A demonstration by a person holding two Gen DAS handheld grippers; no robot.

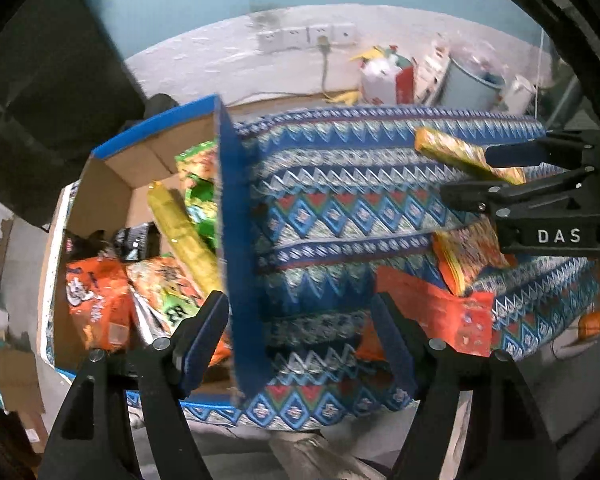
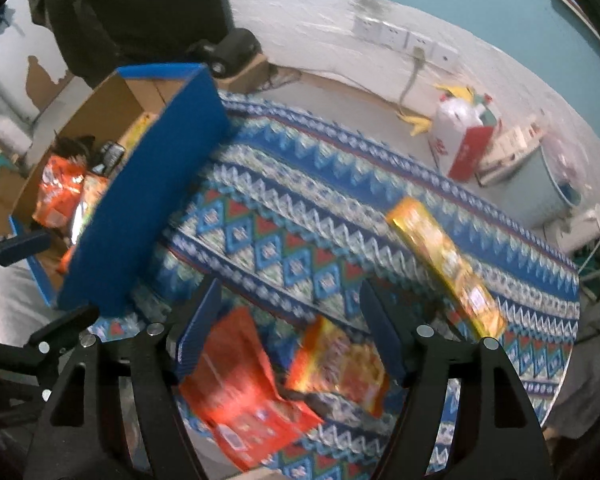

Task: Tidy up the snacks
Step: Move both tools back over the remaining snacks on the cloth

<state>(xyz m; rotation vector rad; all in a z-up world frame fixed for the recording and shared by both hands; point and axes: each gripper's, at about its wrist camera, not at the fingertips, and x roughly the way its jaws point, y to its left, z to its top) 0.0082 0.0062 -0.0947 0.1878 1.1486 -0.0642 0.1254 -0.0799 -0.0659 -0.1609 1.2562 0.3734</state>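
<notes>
A blue-edged cardboard box [image 1: 228,208] stands at the left of the patterned table [image 1: 340,200] and holds several snack packs, among them an orange bag [image 1: 96,300] and a long yellow pack [image 1: 184,236]. My left gripper [image 1: 300,340] is open and empty, straddling the box's near wall. My right gripper [image 2: 288,328] is open and empty above an orange-red pouch [image 2: 240,392] and a yellow-orange bag [image 2: 340,364]. A long yellow-orange pack [image 2: 444,264] lies further right. The right gripper also shows in the left wrist view [image 1: 472,176], in front of that long pack [image 1: 452,152].
A white-and-red bag [image 2: 460,140], a grey bin [image 2: 528,188] and a wall socket strip [image 2: 404,38] are on the floor and wall beyond the table. A dark chair [image 2: 140,8] stands behind the box [image 2: 148,200].
</notes>
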